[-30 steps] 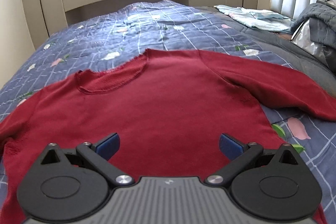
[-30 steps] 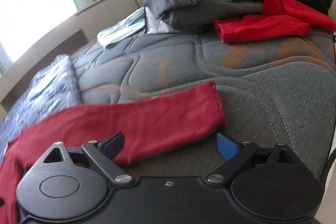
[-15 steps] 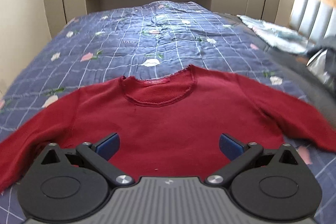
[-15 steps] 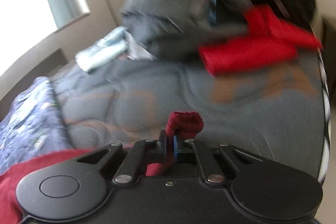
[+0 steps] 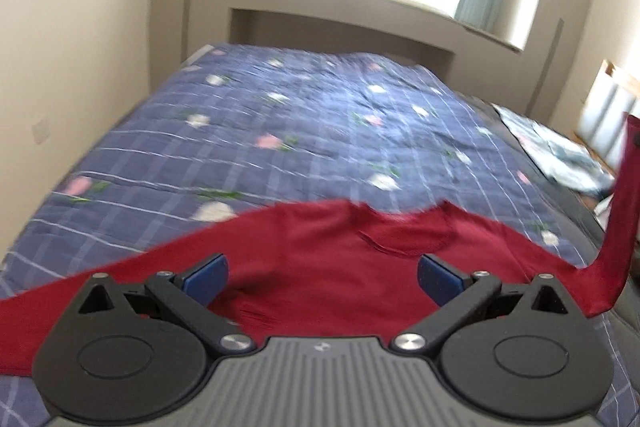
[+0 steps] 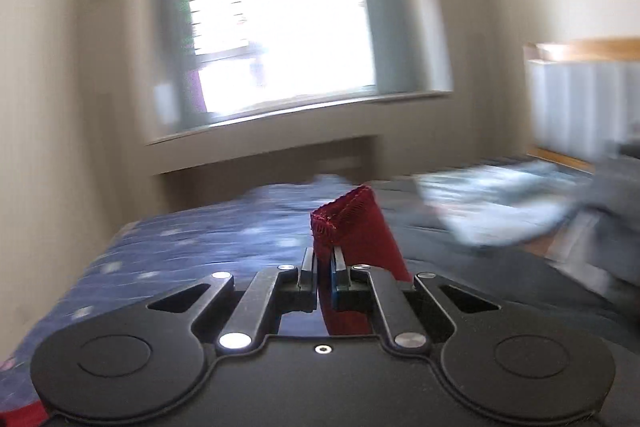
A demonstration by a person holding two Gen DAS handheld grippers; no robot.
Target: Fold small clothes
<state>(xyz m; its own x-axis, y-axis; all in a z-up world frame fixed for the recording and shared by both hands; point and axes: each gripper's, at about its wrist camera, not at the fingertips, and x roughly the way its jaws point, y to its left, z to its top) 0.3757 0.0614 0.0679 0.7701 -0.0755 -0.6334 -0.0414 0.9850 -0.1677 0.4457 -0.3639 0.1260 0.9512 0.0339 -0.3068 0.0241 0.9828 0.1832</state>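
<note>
A dark red sweater (image 5: 328, 259) lies flat on the blue floral quilt (image 5: 280, 147), neckline away from me. My left gripper (image 5: 322, 273) hovers open above its body, nothing between the blue pads. The sweater's right sleeve (image 5: 622, 211) rises off the bed at the right edge of the left wrist view. In the right wrist view my right gripper (image 6: 324, 269) is shut on that sleeve's cuff (image 6: 348, 223), which sticks up between the fingers, lifted above the bed.
A pale patterned cloth (image 6: 492, 199) and grey bedding (image 6: 520, 267) lie to the right by the padded headboard (image 6: 580, 103). A window with curtains (image 6: 280, 27) faces the bed's far side. A beige wall (image 5: 80, 47) borders the left of the bed.
The right gripper closed on the sleeve cuff and lifted it, swinging toward the window. The left gripper, still open, rose and shifted left over the sweater.
</note>
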